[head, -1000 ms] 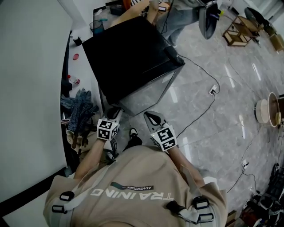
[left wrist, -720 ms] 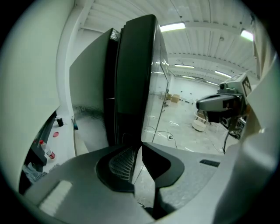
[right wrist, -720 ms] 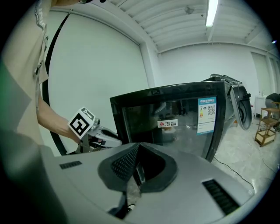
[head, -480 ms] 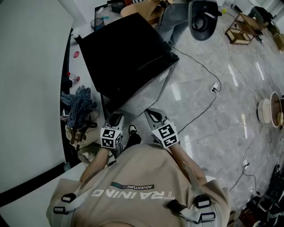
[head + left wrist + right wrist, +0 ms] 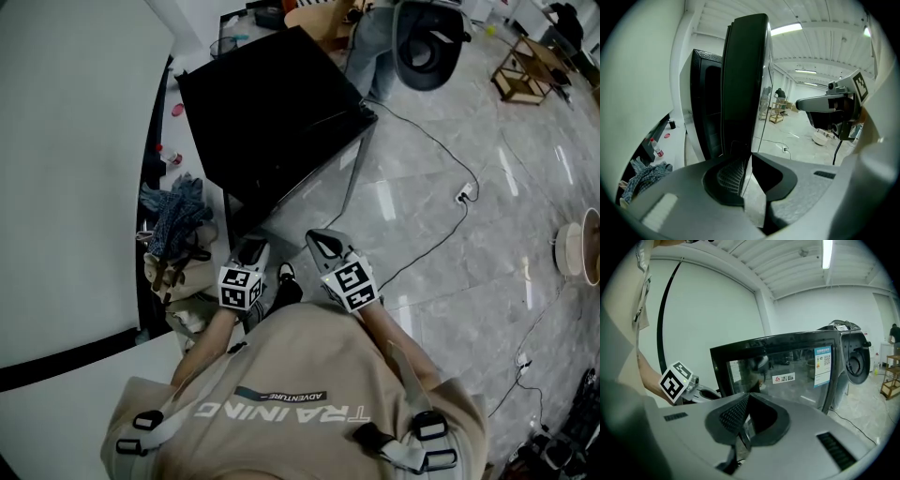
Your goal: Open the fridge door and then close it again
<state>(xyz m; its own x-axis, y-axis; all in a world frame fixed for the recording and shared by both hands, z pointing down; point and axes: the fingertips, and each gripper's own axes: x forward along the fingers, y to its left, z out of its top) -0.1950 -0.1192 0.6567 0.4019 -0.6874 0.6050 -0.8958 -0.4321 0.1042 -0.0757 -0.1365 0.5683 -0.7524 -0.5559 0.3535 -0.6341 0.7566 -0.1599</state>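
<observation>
- Down on the grey floor (image 5: 487, 281), along its wall-side edge, stands the black fridge (image 5: 272, 103), its glass door (image 5: 745, 70) ajar.
- Left gripper (image 5: 747, 157) points at the door's edge, fingers together.
- Right gripper (image 5: 746, 401) faces the door's glass front, fingers together, holding nothing.

Worn: beige short-sleeved T-shirt (image 5: 300, 370), white "TRAINING" and a dark "ADVENTURE" bar printed on the front; pale grey harness straps (image 5: 173, 417) over both shoulders, fitted with black buckles (image 5: 424, 431); dark shoe (image 5: 284, 292) with white trim. Held tools: left gripper (image 5: 249, 247) and right gripper (image 5: 317, 242), both with light grey moulded shells, black jaw pads (image 5: 731, 173) with a fine ribbed face, dark slotted vents (image 5: 834, 446), and a white cube (image 5: 349, 287) bearing black square markers.
</observation>
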